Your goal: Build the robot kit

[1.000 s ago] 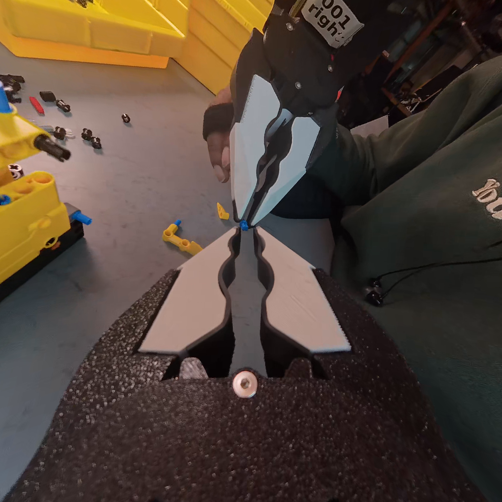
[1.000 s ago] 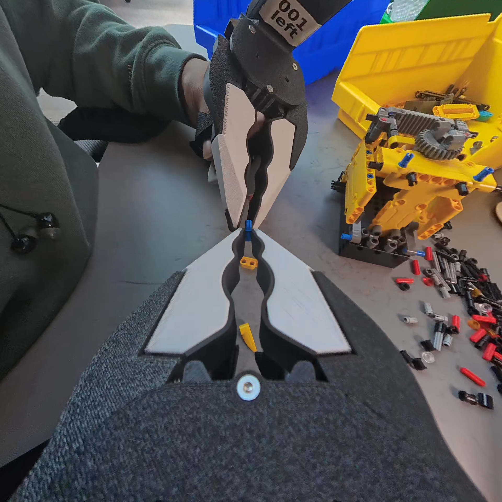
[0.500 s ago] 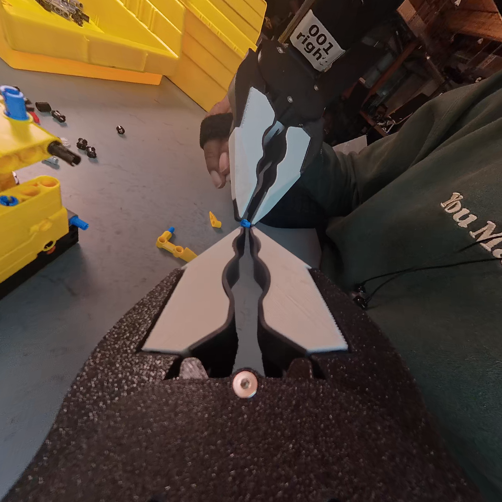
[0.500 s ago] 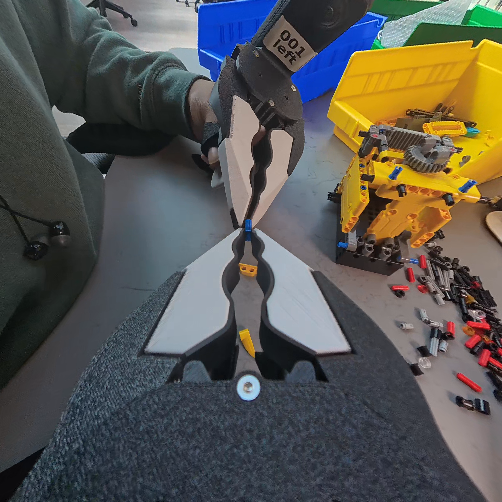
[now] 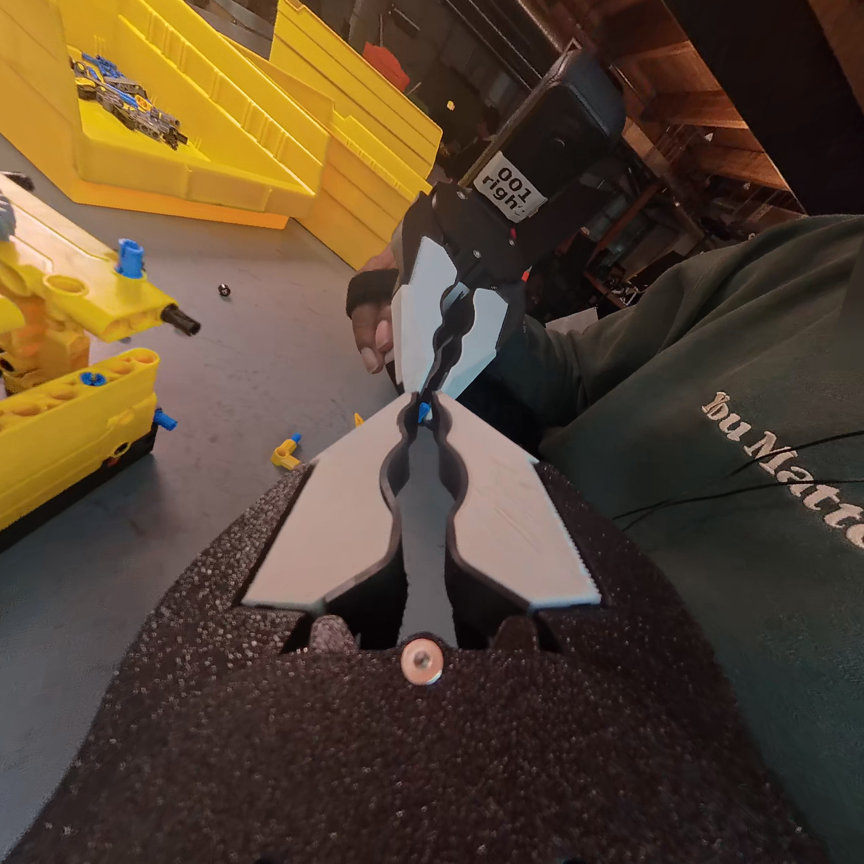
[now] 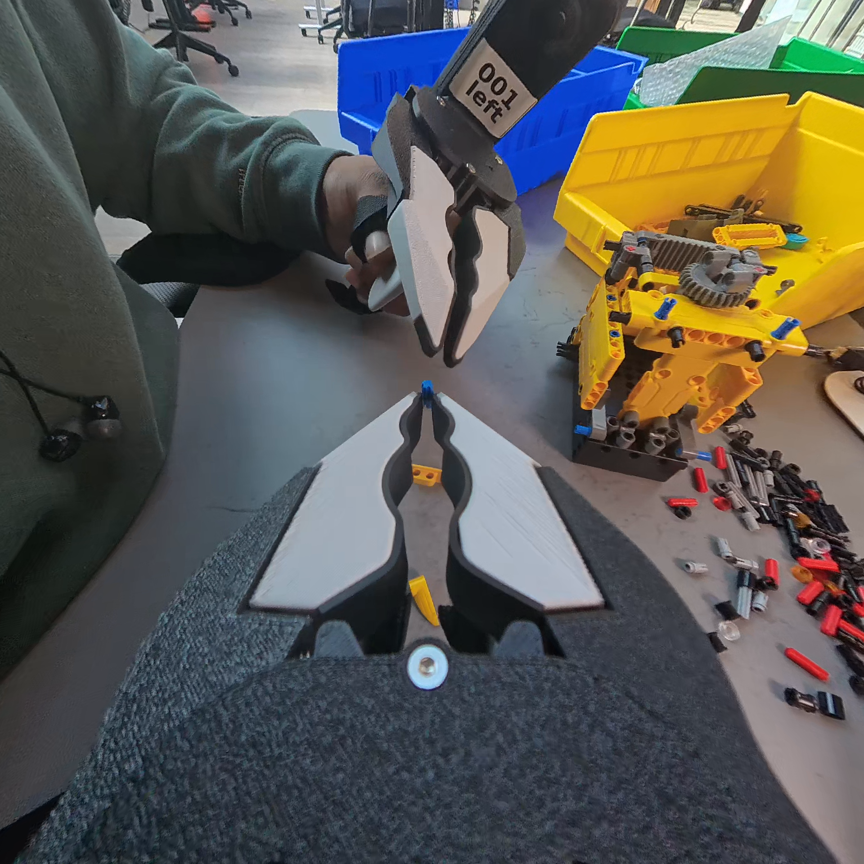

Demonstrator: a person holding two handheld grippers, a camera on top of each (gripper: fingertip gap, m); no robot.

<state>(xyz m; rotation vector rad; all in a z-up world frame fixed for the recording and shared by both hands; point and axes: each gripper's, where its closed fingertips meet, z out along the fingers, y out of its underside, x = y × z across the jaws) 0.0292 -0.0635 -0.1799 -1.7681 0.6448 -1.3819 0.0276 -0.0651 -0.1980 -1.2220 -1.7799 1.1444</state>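
Backed off the blue pin (image 6: 426,389), left gripper (image 6: 442,357) is closed and empty; right gripper (image 6: 426,401) pinches the half-hidden pin.

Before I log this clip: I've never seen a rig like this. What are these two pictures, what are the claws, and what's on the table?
There is no robot here. A person holds a two-finger claw in each hand, each with a camera looking along its fingers. One picture is taken from the left claw, the other from the right claw, and each also shows the other claw facing it. The right claw pinches a small blue pin at its tips. The left claw is shut and empty, a short gap from the pin. On the grey table are a yellow brick-built model and a scatter of loose red, black and grey pins. A yellow bin and a blue bin stand behind.
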